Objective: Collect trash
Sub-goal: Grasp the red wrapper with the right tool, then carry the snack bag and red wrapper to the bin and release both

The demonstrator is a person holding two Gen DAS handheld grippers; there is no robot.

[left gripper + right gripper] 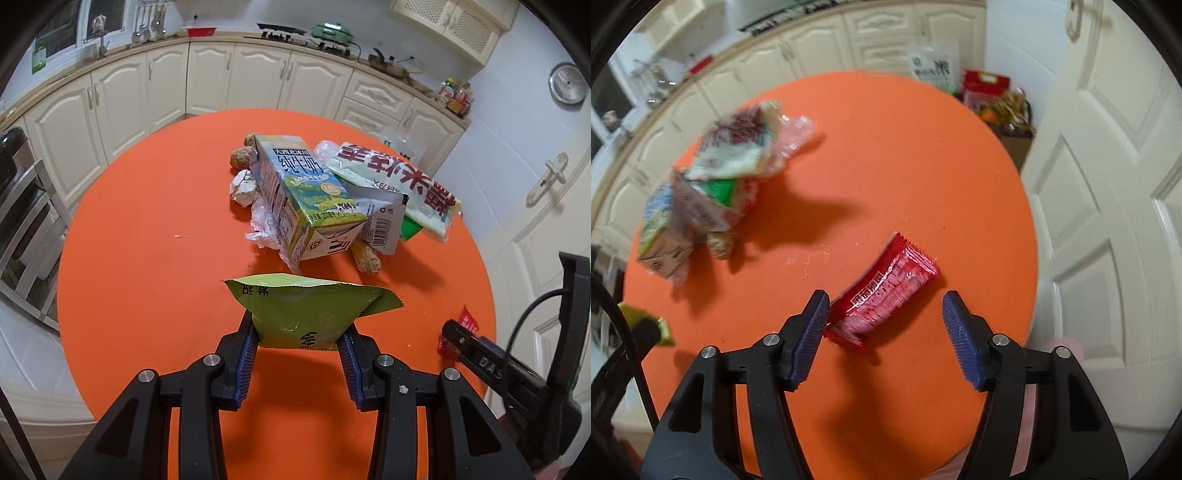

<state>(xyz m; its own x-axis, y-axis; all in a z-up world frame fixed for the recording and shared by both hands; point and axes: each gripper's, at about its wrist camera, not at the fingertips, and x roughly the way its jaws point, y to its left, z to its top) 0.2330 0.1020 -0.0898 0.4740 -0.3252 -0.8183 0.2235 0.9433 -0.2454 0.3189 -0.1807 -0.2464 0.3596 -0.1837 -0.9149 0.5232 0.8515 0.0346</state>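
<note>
Left gripper (298, 341): clamped on green packet (306, 314).
Right gripper (884, 308): spread wide around red wrapper (882, 293), holding nothing.
Milk carton (299, 195): lying in trash pile, contents unseen.
Table (147, 221): orange.

orange table (147, 221), green packet (303, 314), red wrapper (886, 291)

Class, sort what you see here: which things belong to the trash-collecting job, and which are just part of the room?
Job: green wrapper in left gripper; red wrapper between right gripper fingers; milk carton; rice bag; paper ball.

Room: table; cabinets; door; pan.
</note>
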